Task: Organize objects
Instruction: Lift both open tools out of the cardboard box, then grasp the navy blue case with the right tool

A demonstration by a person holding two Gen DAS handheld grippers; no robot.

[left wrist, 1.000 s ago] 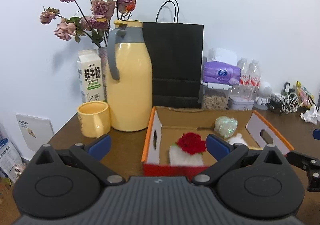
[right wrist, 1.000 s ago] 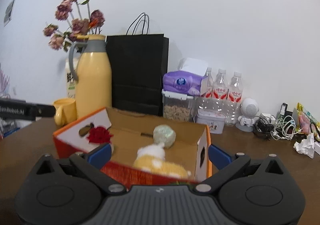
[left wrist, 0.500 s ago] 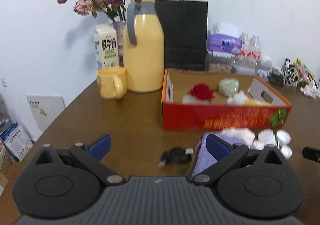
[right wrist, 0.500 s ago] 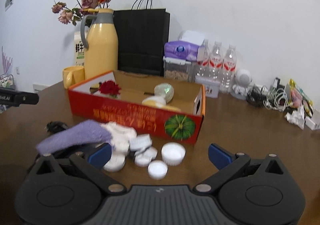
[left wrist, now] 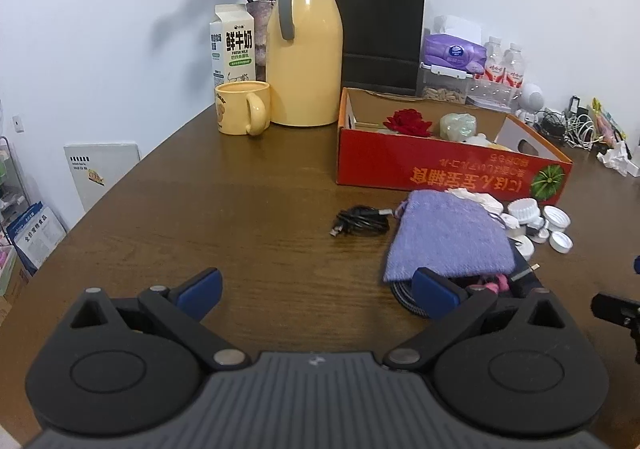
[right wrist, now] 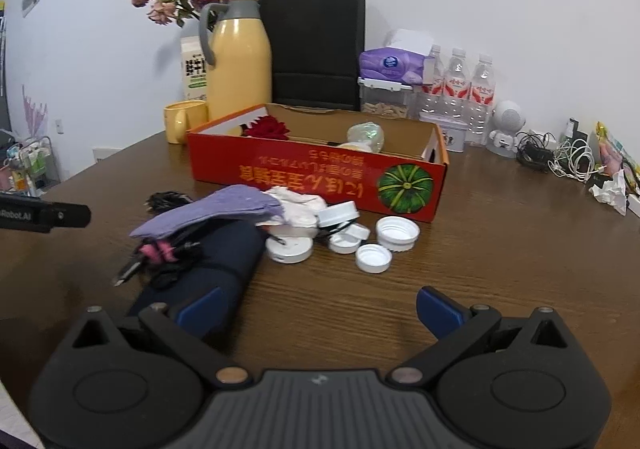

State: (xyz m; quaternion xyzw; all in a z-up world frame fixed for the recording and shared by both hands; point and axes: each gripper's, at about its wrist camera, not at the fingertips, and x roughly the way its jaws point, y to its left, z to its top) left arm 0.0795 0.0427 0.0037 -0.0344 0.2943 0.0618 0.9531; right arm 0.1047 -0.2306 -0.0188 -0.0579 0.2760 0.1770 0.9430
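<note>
Hovering low over a dark brown wooden table (left wrist: 240,209), two hand-held grippers face a loose pile of clutter; the left gripper (left wrist: 316,287) and the right gripper (right wrist: 320,309) both have their blue-tipped fingers spread wide and hold nothing. From the left view, a soft lilac knitted drawstring pouch (left wrist: 448,237) lies at about one o'clock, draped over a dark navy fabric roll (right wrist: 216,269) and a tangle of pink-and-black cords (right wrist: 160,251). A small coiled black cable (left wrist: 360,225) sits just to the pouch's nine o'clock. White plastic bottle caps (right wrist: 374,257) are scattered at the pile's three o'clock, touching one another in places. Behind them all, at twelve o'clock, stands an open red cardboard box with a pumpkin print (right wrist: 320,177), already holding a red artificial rose (right wrist: 268,128). The pouch looks light and limp, likely to sag, so pinching a bunched fold near its middle seems safest. The caps seem rigid, light and slippery; gripping one across its rim should hold.
</note>
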